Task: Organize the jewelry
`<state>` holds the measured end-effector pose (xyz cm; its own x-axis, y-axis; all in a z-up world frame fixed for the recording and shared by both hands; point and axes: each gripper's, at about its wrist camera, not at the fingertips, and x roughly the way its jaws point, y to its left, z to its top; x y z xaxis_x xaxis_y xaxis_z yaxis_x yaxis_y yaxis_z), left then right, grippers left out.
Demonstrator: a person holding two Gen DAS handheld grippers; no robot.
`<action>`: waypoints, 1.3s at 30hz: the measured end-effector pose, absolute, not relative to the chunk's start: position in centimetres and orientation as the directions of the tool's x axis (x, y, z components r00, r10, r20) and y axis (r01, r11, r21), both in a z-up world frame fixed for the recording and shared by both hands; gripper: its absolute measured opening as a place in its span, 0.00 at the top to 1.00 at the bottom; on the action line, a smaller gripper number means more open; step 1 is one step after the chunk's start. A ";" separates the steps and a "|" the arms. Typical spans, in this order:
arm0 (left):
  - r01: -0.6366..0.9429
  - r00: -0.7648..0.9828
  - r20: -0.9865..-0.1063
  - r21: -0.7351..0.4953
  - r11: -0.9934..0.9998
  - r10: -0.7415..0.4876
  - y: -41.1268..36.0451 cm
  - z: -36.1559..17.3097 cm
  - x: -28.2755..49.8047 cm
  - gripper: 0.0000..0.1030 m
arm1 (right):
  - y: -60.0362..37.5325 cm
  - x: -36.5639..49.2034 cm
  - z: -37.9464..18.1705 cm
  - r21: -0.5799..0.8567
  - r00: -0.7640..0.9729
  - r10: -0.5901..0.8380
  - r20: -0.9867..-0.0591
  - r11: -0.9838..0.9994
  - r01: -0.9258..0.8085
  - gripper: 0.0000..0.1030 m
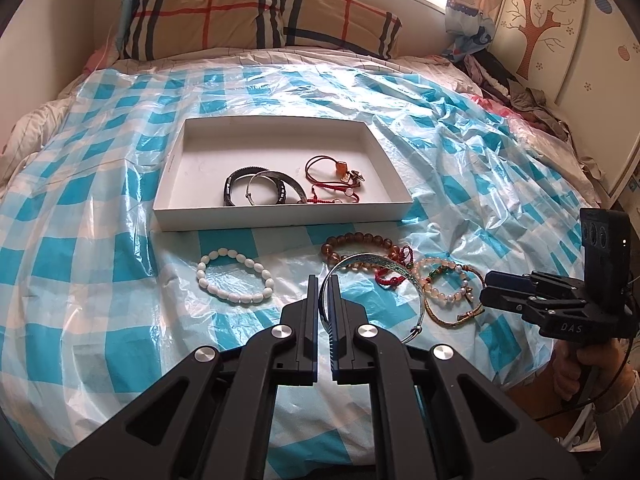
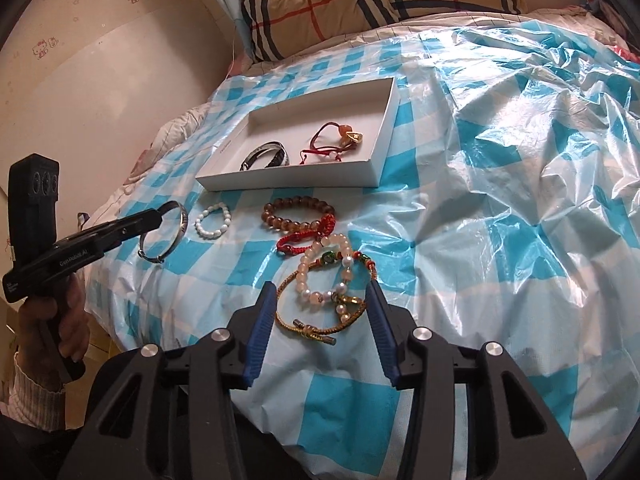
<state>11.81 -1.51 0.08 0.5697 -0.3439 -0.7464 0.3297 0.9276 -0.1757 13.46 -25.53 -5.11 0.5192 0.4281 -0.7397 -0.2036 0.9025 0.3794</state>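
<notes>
Blue-and-white checked plastic sheet (image 1: 100,208) covered a bed, plaid pillow (image 1: 256,16) at the head under a window. From the left wrist view, a white shallow box (image 1: 280,212) sat mid-sheet holding a black bangle (image 1: 230,188) overlapped by a silver one (image 1: 276,184), plus red cord bracelets (image 1: 332,180) at its right side. In front of the box lay a white bead bracelet (image 1: 236,276), and to its right a brown bead bracelet (image 1: 360,240), a red knotted cord (image 1: 390,280), a pale pearl-like bracelet (image 1: 444,280) and a gold woven cord (image 1: 452,316), bunched together. The left gripper (image 1: 324,300) was clamped on a silver bangle (image 1: 376,264), lifted above the sheet. The right gripper (image 1: 504,288) sat at far right, near the gold cord; whether its jaws were apart could not be told here.

From the right wrist view, the right gripper (image 2: 320,308) had blue pads (image 2: 262,328) spread wide, gold woven cord (image 2: 316,328) and pale bracelet (image 2: 324,272) lying between them on the sheet. Red cord (image 2: 296,240), brown beads (image 2: 296,212) and white beads (image 2: 214,222) lay further out, before the box (image 2: 288,180). At left, the left gripper (image 2: 154,220) pinched the silver bangle (image 2: 176,232) in the air.
</notes>
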 end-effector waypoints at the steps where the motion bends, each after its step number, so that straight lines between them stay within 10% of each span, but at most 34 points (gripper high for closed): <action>1: 0.329 0.569 -0.747 -0.176 0.928 -0.343 -1.5 0.0 11.8 0.96 | -25.6 13.5 -5.3 0.368 0.519 0.411 -0.750 0.910 -0.190 0.56; 19: 0.332 0.553 -0.757 -0.185 0.925 -0.349 -1.9 -0.8 12.2 0.96 | -23.1 18.2 -5.5 0.163 0.511 0.280 -0.813 0.951 -0.263 0.51; 26: 0.327 0.544 -0.758 -0.205 0.923 -0.361 -2.5 -1.2 11.9 0.96 | -22.1 19.4 -6.7 0.173 0.475 0.303 -0.827 0.939 -0.297 0.92; 39: 0.336 0.552 -0.726 -0.255 0.906 -0.409 -2.8 -0.6 10.5 0.96 | -22.1 15.8 0.6 0.330 0.600 0.451 -0.661 0.892 -0.308 0.92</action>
